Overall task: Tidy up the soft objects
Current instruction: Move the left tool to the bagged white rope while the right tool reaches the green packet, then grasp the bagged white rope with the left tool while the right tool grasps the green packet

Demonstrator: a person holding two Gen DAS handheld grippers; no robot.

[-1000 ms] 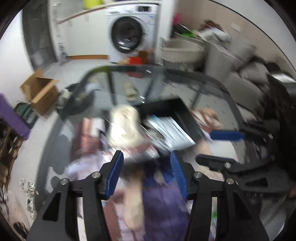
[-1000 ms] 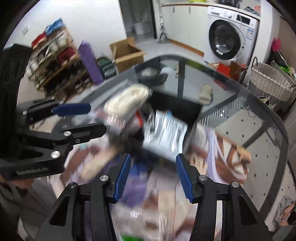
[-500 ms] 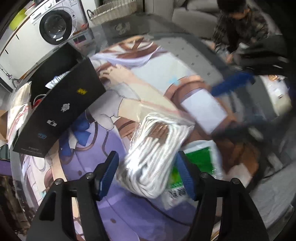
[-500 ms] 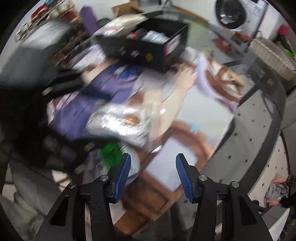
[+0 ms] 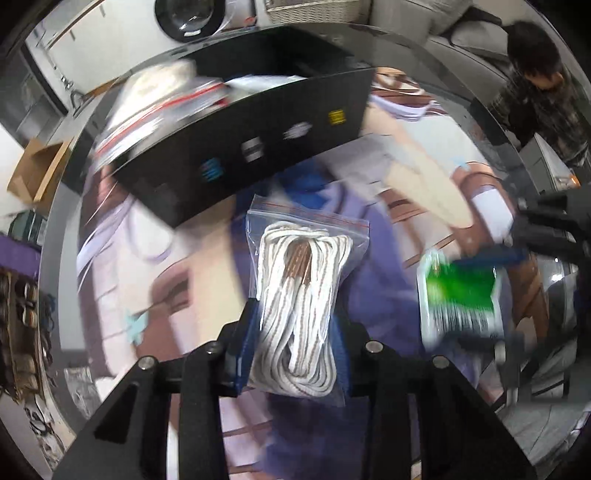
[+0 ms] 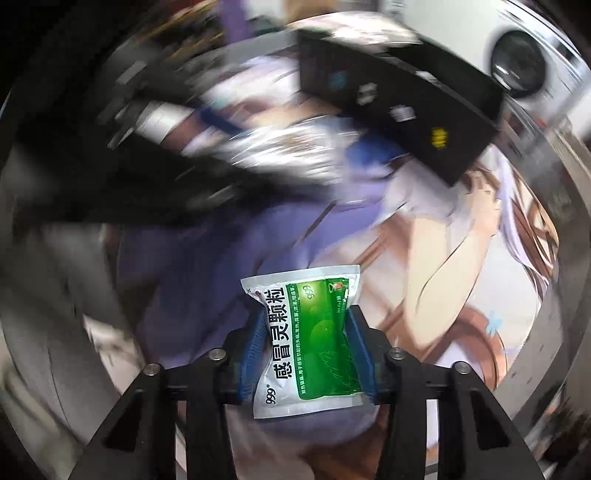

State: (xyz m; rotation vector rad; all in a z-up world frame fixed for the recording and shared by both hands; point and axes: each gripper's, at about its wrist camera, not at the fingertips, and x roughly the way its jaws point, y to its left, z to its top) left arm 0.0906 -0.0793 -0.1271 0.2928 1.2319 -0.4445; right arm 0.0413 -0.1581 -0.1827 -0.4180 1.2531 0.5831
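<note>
My left gripper (image 5: pixel 295 332) is shut on a clear zip bag of white cord (image 5: pixel 301 295), held above the printed mat (image 5: pixel 155 258). My right gripper (image 6: pixel 306 339) is shut on a green and white medicine sachet (image 6: pixel 310 343). That sachet also shows blurred in the left wrist view (image 5: pixel 461 299), to the right of the cord bag. The black storage box (image 5: pixel 251 147) stands ahead of both grippers with several packets inside; it also shows in the right wrist view (image 6: pixel 406 99).
The mat covers a round glass table (image 5: pixel 66 177). A washing machine (image 5: pixel 188 18) and a wicker basket (image 5: pixel 314 7) stand beyond the table. A person (image 5: pixel 539 85) sits at the far right. A cardboard box (image 5: pixel 33 173) lies on the floor at left.
Both grippers came down from the box to the mat. The left closed on the cord bag and the right on the green sachet. Both items are now lifted towards the box.
</note>
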